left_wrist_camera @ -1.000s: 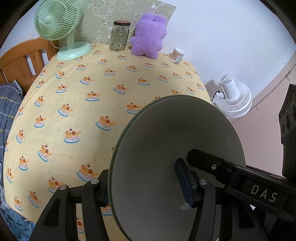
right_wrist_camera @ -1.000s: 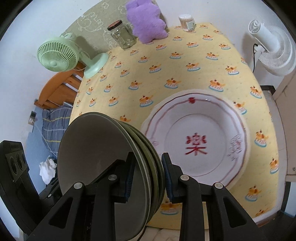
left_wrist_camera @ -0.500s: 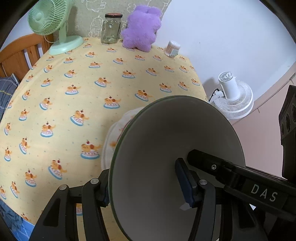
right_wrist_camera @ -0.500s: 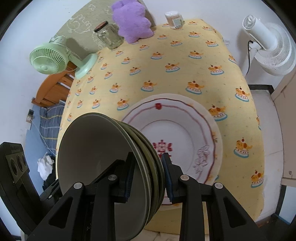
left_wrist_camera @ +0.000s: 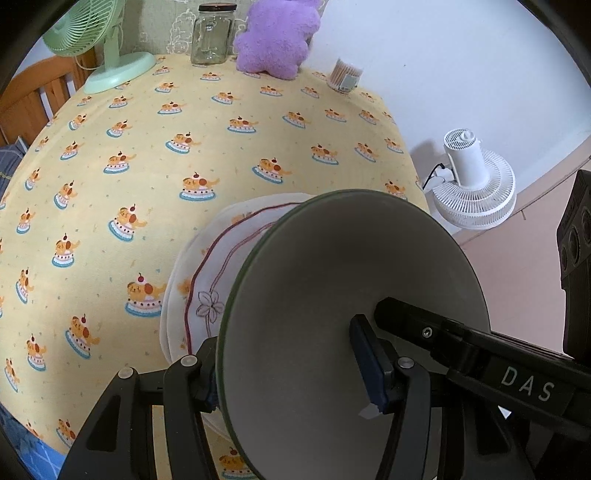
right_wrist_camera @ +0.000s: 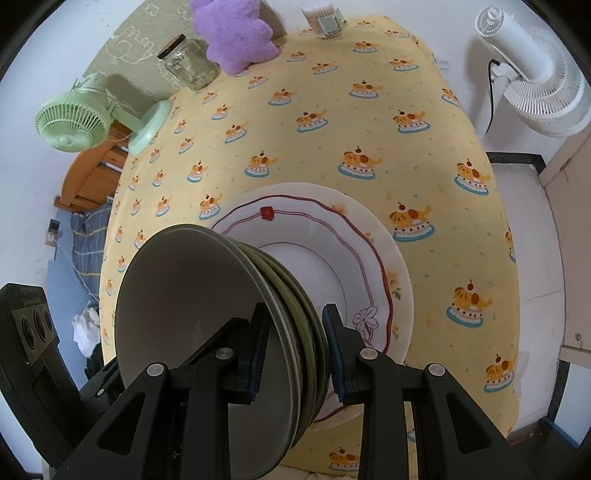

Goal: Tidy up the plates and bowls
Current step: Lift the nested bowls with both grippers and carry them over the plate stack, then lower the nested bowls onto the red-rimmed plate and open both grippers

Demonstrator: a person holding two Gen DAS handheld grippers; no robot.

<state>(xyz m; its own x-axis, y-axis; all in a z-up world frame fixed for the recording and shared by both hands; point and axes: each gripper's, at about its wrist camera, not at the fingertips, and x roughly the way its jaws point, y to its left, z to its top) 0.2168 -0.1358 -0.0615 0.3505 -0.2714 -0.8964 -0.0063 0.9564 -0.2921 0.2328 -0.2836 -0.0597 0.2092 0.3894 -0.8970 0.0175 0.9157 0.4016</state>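
Observation:
A stack of green-rimmed grey bowls (right_wrist_camera: 207,332) is held upright on edge between both grippers. My right gripper (right_wrist_camera: 293,354) is shut on the stack's rim. My left gripper (left_wrist_camera: 291,365) is shut on the same stack (left_wrist_camera: 332,314) from the other side, with the other gripper's arm (left_wrist_camera: 480,347) crossing the bowl's face. A large white plate with a red wavy line (right_wrist_camera: 332,258) lies flat on the yellow tablecloth (right_wrist_camera: 332,122) just beyond the bowls. It also shows in the left wrist view (left_wrist_camera: 218,266), partly hidden by the stack.
At the table's far edge stand a green desk fan (left_wrist_camera: 110,55), a glass jar (left_wrist_camera: 212,33), a purple plush toy (left_wrist_camera: 277,40) and a cotton swab box (left_wrist_camera: 345,75). A white floor fan (right_wrist_camera: 535,81) stands off the table's right side. A wooden headboard (right_wrist_camera: 92,177) is at the left.
Both grippers have carried the bowl stack forward and lower, over the near edge of the white plate. The plate now appears in the left wrist view.

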